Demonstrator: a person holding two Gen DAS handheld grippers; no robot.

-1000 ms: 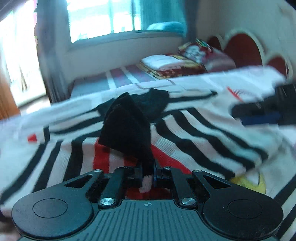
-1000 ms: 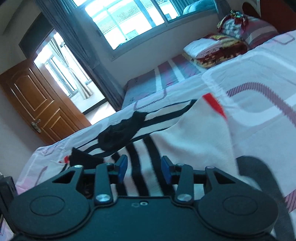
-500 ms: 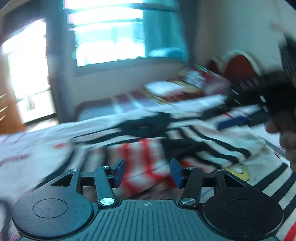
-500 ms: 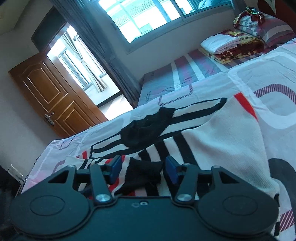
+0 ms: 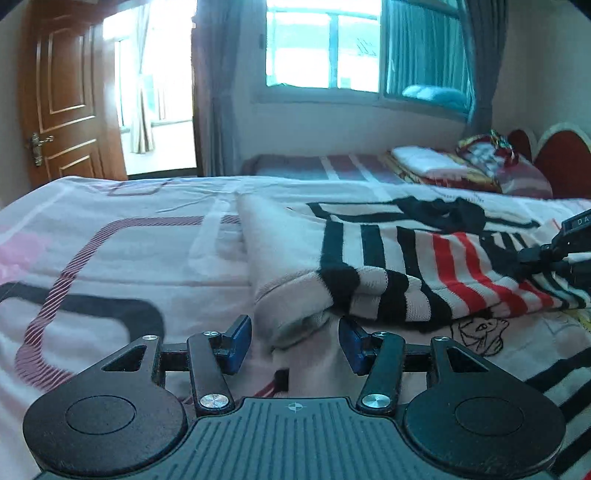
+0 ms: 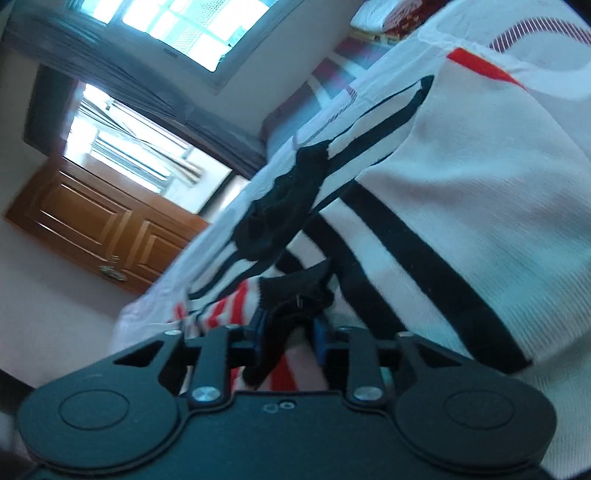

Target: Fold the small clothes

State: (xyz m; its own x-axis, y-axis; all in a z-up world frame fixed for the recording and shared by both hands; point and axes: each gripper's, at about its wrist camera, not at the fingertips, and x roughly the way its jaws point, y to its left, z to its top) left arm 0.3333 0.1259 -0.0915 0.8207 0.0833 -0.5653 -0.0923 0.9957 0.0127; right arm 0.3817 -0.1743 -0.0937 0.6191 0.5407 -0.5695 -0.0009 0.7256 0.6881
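A knitted white sweater with black and red stripes [image 5: 424,266] is lying spread on the pink-and-white patterned bedsheet [image 5: 122,243] of the near bed. Its body is lying partly folded over itself, with a rolled white edge [image 5: 291,310] bunching up toward the near side and its black cuff or trim pieces [image 6: 280,206] resting on top of the stripes farther back.

The left gripper [image 5: 293,345] is hovering low over the sheet with its blue-padded jaws standing apart; the rolled white edge is sitting just ahead of the gap, and nothing is being pinched. A second ago this gripper was clamped on a piece of black fabric lifted off the sweater; that fabric is no longer in it, and the view is now showing the sweater's left edge and the wooden panelled door [image 5: 62,99] instead of the stripes head-on.

The right gripper [image 6: 286,334] is closing in on a black knitted piece of the sweater [image 6: 295,291], its jaws having just been drawing together, with the dark fabric caught between the pads. Earlier those jaws were standing apart above the stripes with nothing in them. The right view is now tilting strongly, the window [image 6: 192,33] sliding toward the upper left.
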